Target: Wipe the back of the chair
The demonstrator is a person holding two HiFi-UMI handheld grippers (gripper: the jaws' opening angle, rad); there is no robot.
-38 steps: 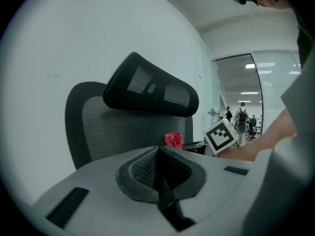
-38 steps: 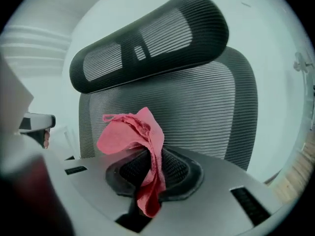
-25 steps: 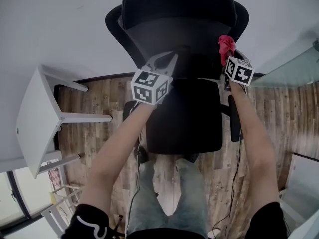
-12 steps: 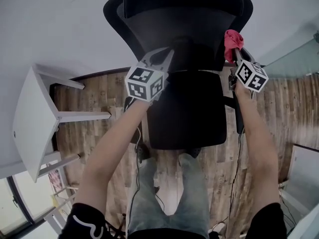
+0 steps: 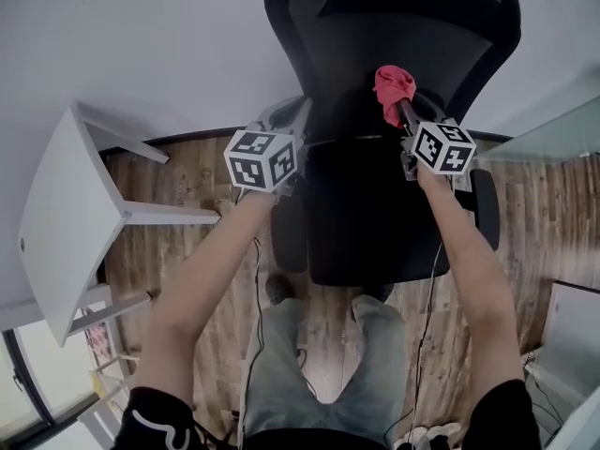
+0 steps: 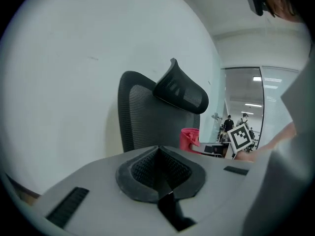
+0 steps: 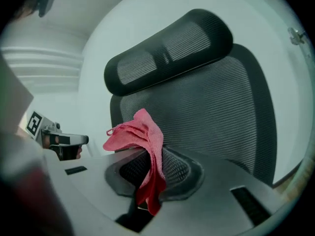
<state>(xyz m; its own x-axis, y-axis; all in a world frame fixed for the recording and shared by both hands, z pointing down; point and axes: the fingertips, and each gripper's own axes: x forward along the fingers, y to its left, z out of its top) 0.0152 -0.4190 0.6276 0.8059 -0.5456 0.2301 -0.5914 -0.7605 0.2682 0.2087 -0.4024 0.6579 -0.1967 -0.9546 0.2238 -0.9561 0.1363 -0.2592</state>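
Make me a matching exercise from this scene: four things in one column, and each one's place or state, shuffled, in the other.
1. red cloth
2. left gripper
3. headrest
4. white table

A. shut, nothing held
B. above the mesh back
C. clamped in the right gripper
D. left of the chair in the head view

Pairs: 1-C, 2-A, 3-B, 4-D

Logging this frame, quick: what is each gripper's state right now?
Left gripper: closed, nothing in it.
Right gripper: closed on the red cloth.
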